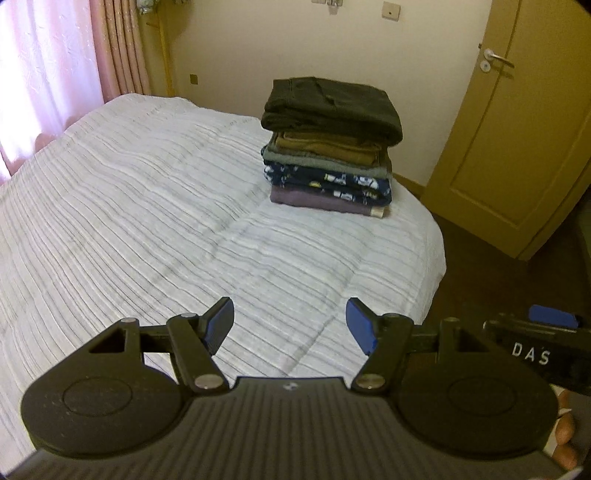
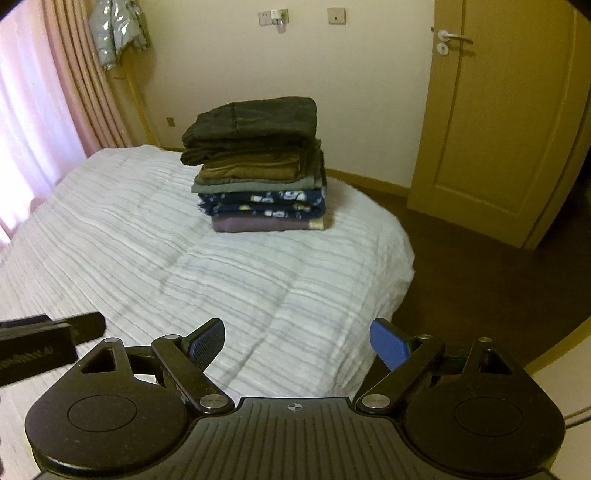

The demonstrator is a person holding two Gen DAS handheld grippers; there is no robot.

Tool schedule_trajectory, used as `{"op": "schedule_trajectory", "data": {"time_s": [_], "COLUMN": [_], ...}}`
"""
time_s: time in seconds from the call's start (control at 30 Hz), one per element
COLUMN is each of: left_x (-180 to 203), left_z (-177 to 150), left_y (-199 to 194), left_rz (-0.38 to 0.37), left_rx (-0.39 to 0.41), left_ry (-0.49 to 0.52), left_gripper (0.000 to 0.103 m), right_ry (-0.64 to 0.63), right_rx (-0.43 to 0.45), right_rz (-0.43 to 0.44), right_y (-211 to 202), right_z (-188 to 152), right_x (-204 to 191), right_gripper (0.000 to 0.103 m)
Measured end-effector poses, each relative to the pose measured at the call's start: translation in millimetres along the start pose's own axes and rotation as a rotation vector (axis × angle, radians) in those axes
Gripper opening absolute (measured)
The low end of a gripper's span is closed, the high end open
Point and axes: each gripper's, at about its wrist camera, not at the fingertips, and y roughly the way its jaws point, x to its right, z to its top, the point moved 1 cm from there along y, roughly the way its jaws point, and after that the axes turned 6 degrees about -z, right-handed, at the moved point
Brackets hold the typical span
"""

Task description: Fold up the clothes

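Note:
A stack of folded clothes (image 1: 328,147) (image 2: 258,166) sits near the far right corner of the bed (image 1: 147,221) (image 2: 129,251). A dark olive garment lies on top, with brown, grey, navy patterned and mauve pieces below it. My left gripper (image 1: 290,325) hovers open over the near part of the white quilt, nothing between its blue pads. My right gripper (image 2: 297,343) is open too, empty, above the bed's near right edge. Each gripper's body shows at the edge of the other's view, the right one (image 1: 535,339) and the left one (image 2: 48,343).
A yellow door (image 1: 517,129) (image 2: 491,110) stands to the right, beyond dark floor (image 2: 461,277). Pink curtains (image 1: 55,74) (image 2: 44,110) hang on the left. A silver jacket (image 2: 114,29) hangs near the curtain. The wide white quilt lies flat left of the stack.

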Motion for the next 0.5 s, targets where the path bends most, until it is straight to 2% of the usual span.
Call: {"op": "schedule_trajectory", "data": {"time_s": [0.5], "left_x": [4.0], "left_z": [-1.4], "left_y": [13.6], "left_rz": [0.017], "left_rx": [-0.019], "left_ry": [0.007], "left_gripper": [0.064], "right_ry": [-0.008], "right_rx": [-0.042], "right_rz": [0.017], "right_y": [20.7], "right_z": [1.1], "right_x": [-1.7], "right_gripper": [0.089]}}
